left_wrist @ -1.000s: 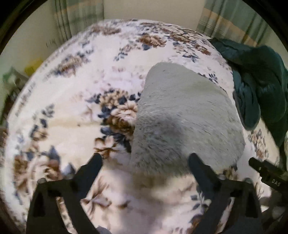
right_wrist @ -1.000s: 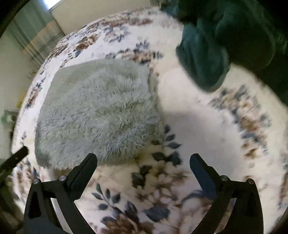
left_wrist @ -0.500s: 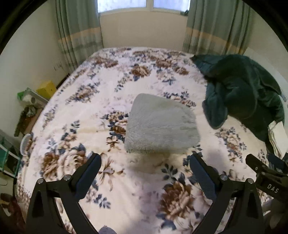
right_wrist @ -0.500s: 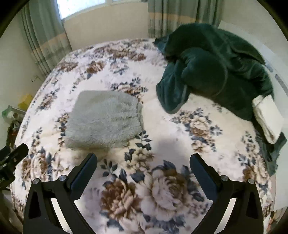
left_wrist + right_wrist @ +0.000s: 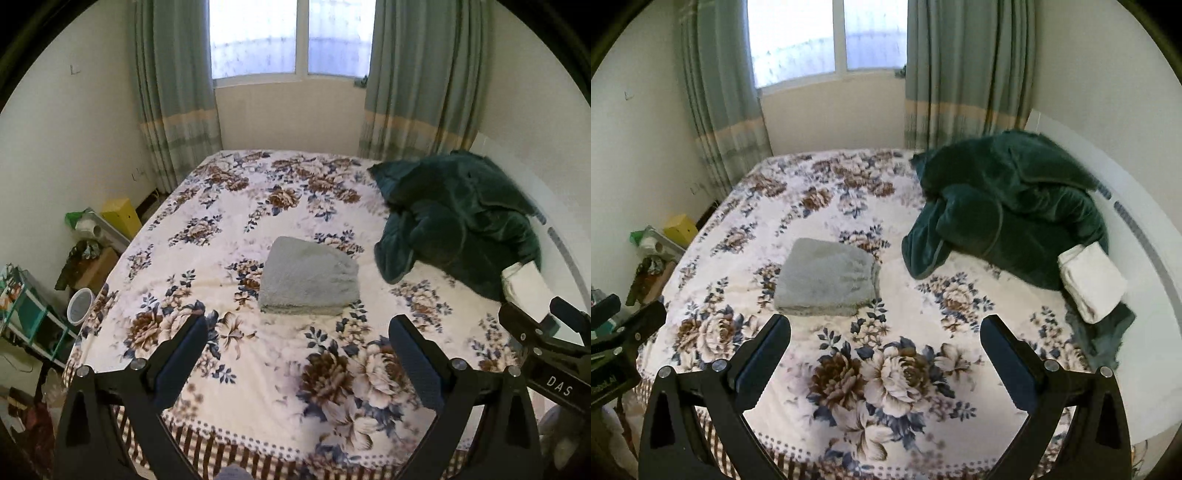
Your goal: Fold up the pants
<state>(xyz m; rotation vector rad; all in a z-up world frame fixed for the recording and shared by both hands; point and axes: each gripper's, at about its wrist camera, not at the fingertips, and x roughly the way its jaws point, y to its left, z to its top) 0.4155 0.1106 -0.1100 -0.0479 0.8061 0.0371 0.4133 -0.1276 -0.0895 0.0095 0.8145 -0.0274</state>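
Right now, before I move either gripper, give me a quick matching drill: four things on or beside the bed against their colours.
Things:
1. folded pants
2. crumpled blanket
3. box on the floor
4. rolled cloth

Colours:
A. white
B. dark green
C. grey
D. yellow

Pairs: 1-C, 2-B, 3-D, 4-A

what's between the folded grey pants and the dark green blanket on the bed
Only bare floral bedspread separates the folded grey pants from the dark green blanket; the right wrist view shows it best.
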